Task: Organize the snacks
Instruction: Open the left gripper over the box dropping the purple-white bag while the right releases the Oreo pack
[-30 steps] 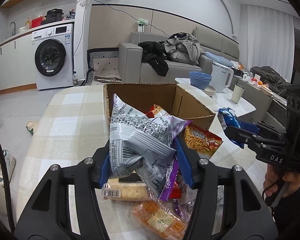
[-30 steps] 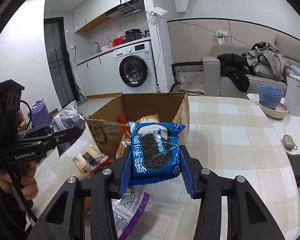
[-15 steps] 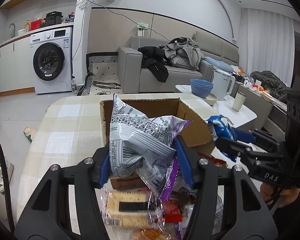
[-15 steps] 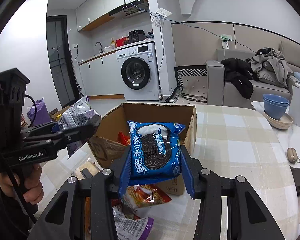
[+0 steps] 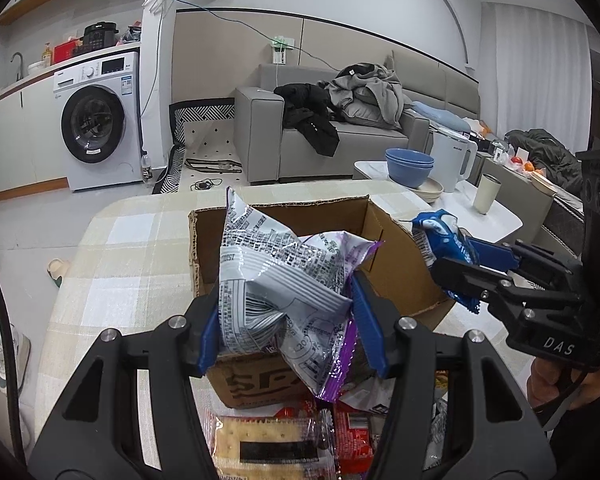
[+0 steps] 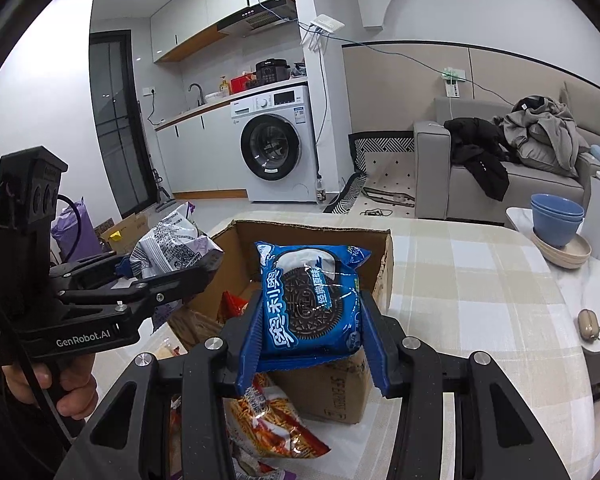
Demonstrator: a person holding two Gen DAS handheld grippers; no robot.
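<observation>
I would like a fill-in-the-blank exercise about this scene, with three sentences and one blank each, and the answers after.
1. The right gripper is shut on a blue packet of ____ cookies.
2. The left gripper is shut on a crinkled silver and ____ snack bag.
3. Both packets are held near an open ____ box on the checked tablecloth.

Missing words: sandwich; purple; cardboard

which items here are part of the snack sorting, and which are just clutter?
Job:
- cardboard box
- blue cookie pack in right gripper
- silver-purple bag in left gripper
- cracker pack
- orange stick-snack bag

Clutter:
- blue bowls
- white kettle
- brown pouch
</observation>
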